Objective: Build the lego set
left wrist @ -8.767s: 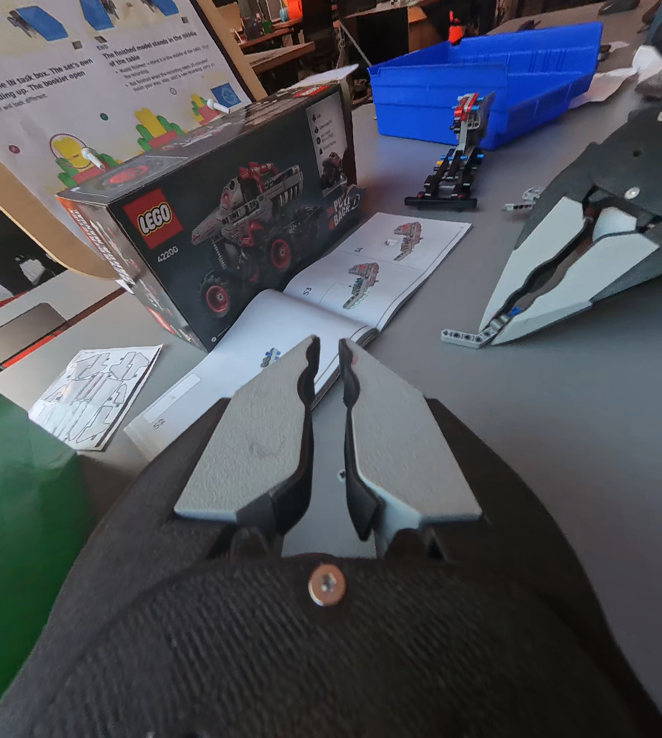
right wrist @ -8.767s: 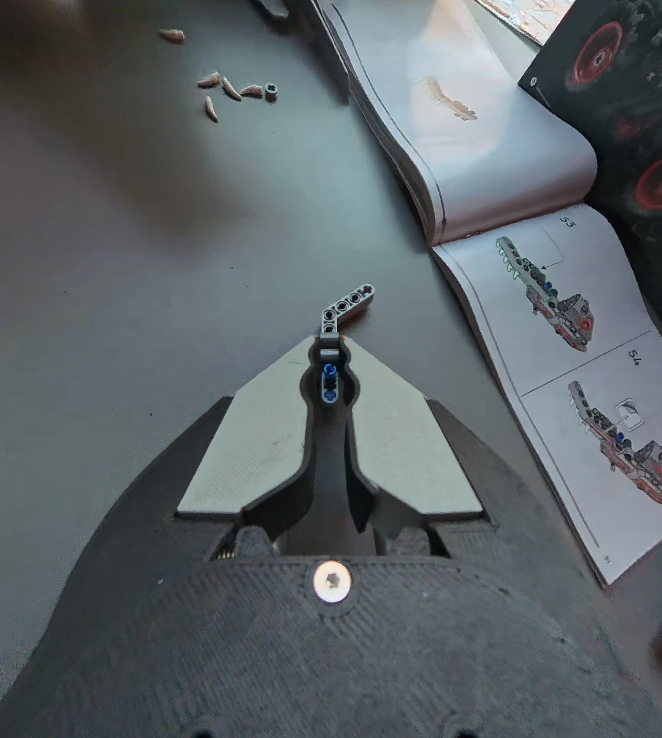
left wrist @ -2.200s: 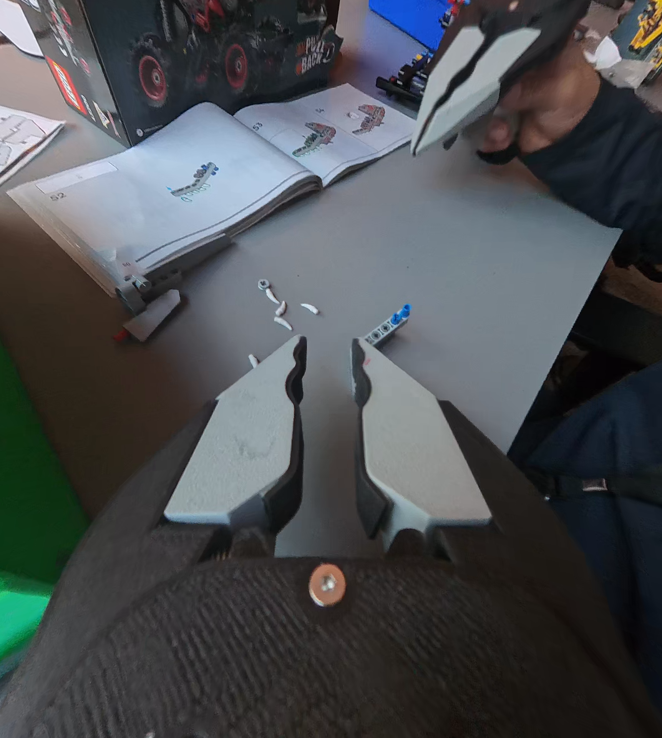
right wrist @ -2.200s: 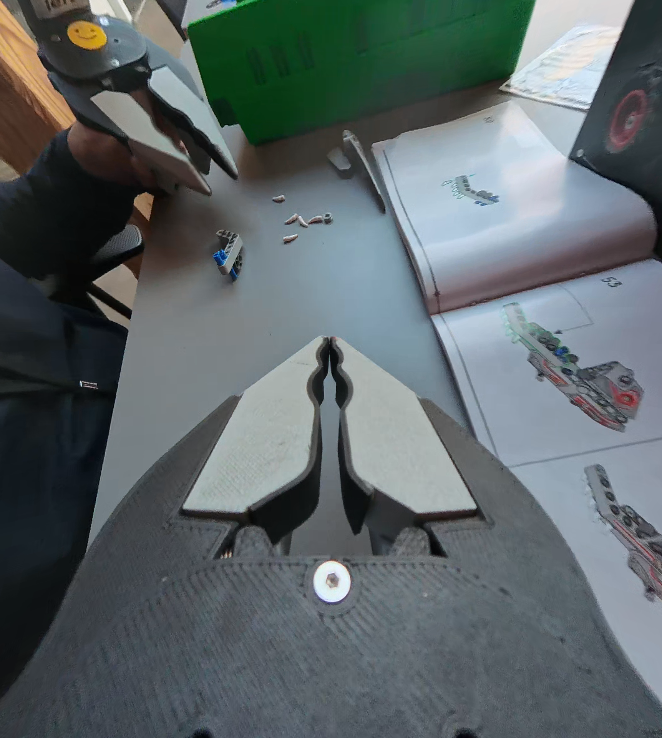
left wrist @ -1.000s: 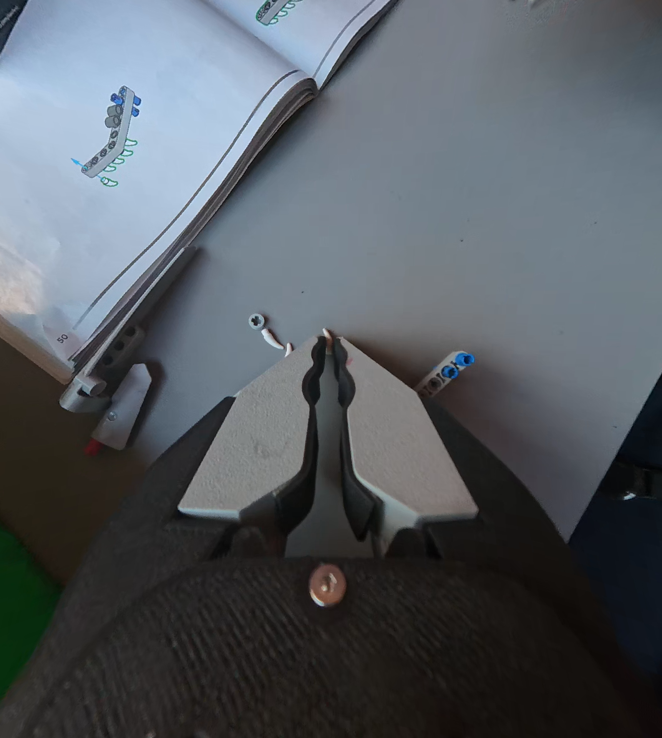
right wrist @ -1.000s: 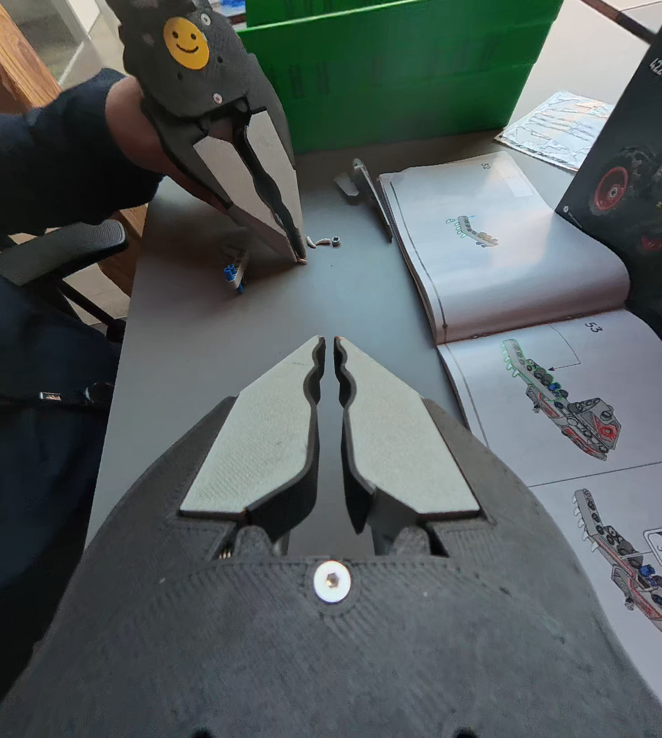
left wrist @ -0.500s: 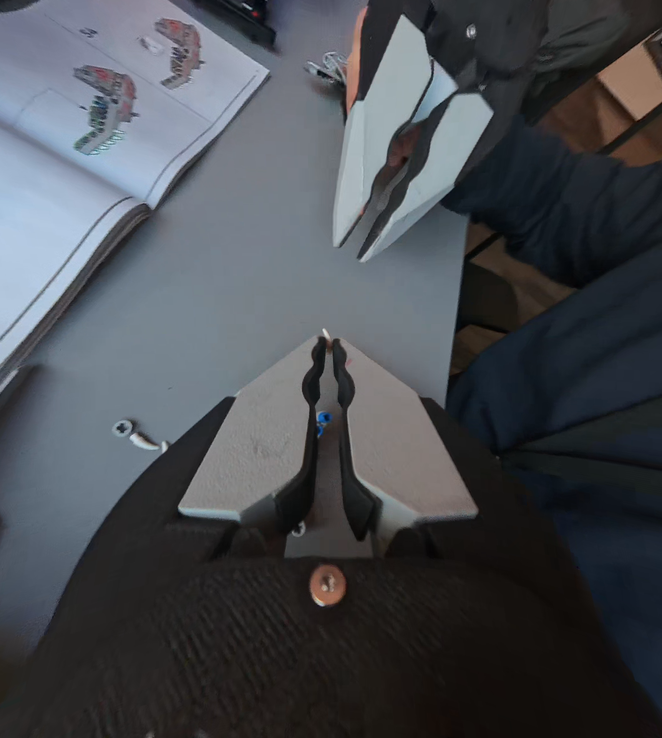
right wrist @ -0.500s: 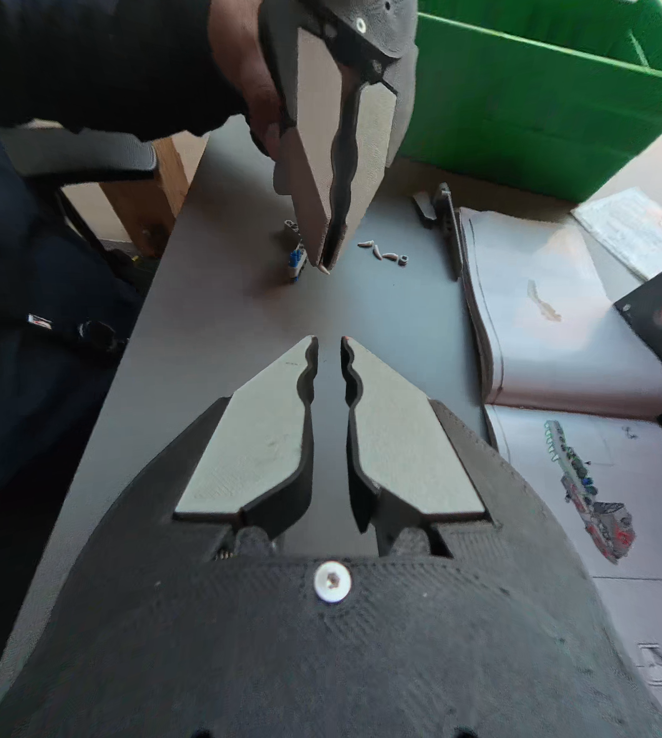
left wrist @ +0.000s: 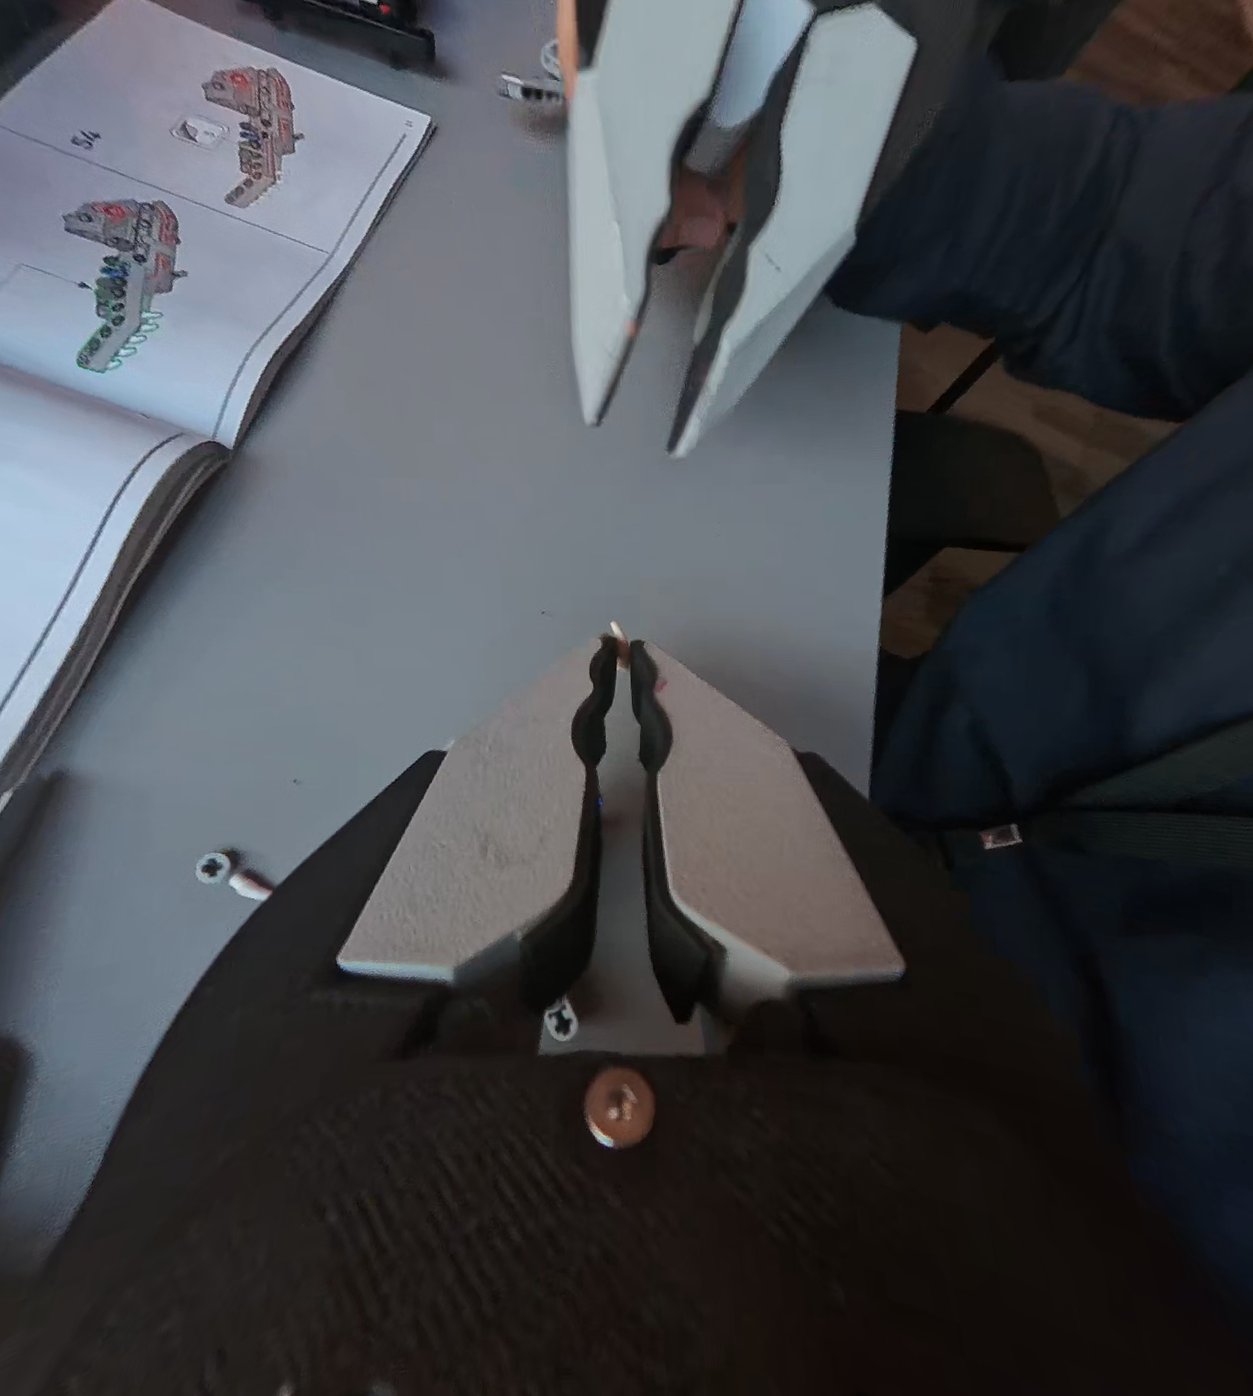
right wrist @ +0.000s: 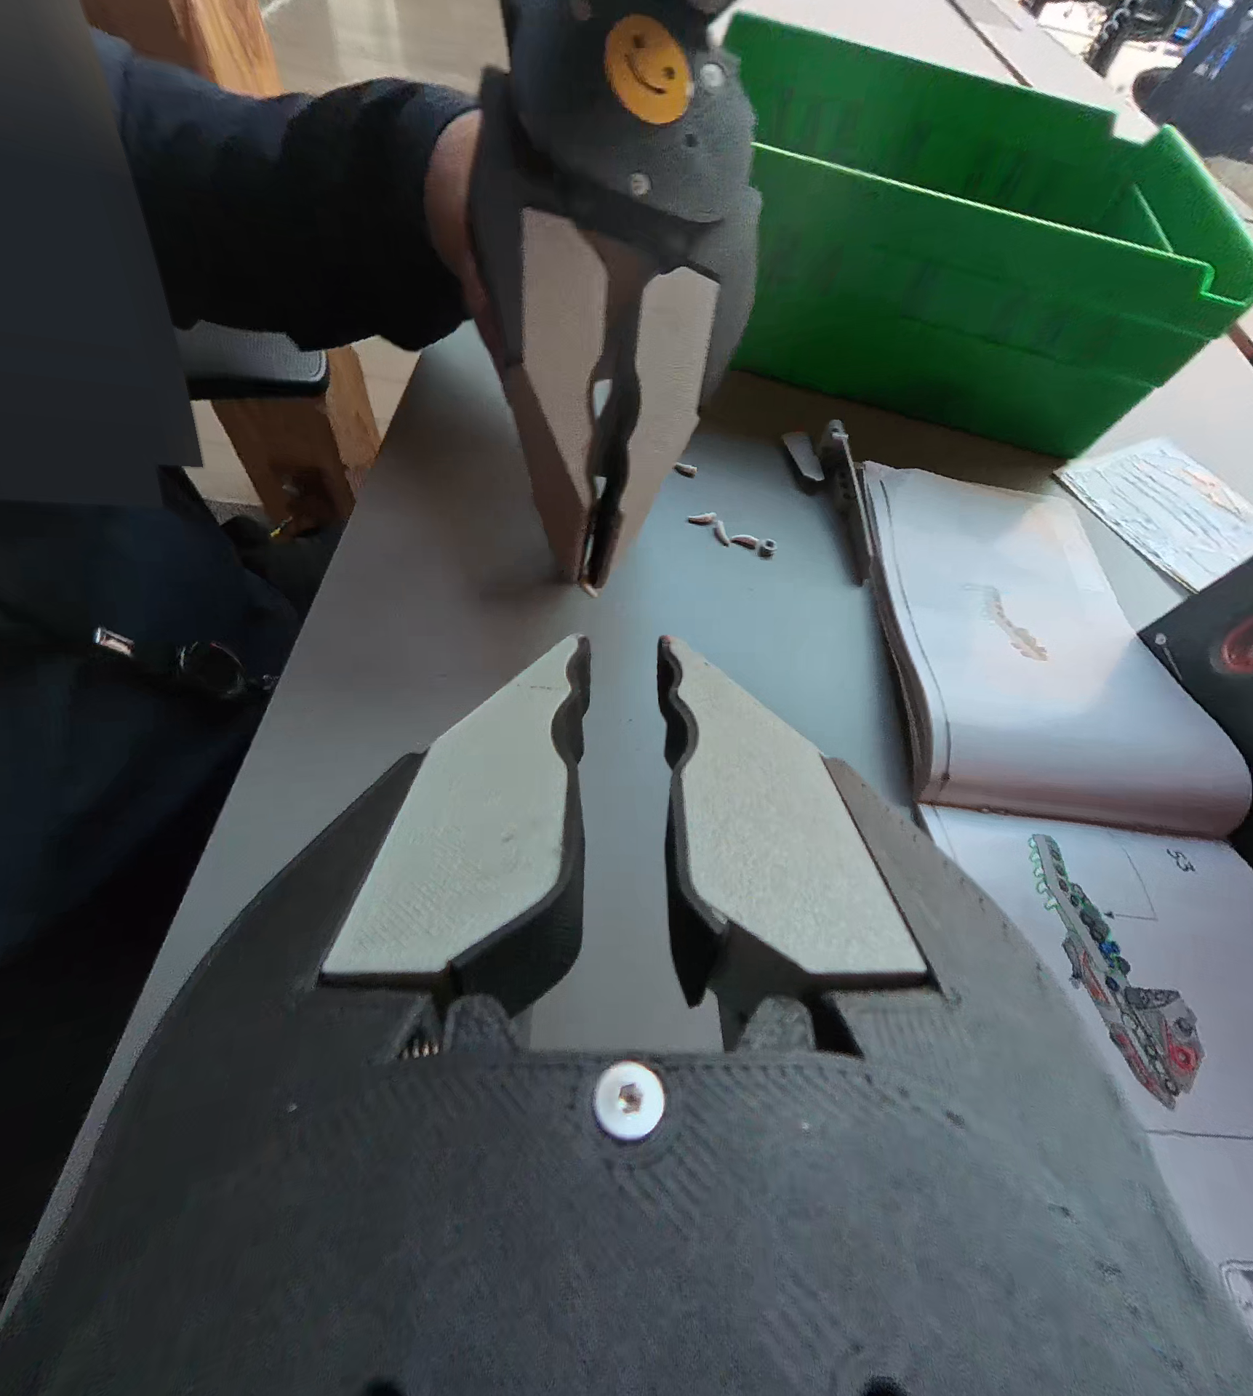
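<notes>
Two grippers over grey table (left wrist: pixel 396 529): green bin (right wrist: pixel 986 249) at far edge, open instruction booklet (right wrist: pixel 1023 642) beside it w/ printed step diagrams. Right gripper (right wrist: pixel 623 642) empty, fingers parted. Left gripper (left wrist: pixel 617 648) closed on small white tooth piece (left wrist: pixel 615 628) at tips. More loose white teeth (right wrist: pixel 721 529) lie near booklet.

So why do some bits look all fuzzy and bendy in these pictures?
In the left wrist view the right gripper and the booklet are smeared by motion, while the left gripper looks sharp. In the right wrist view the green bin is soft and its edges bow from the wide lens; a dark patch hides the top left corner.
</notes>
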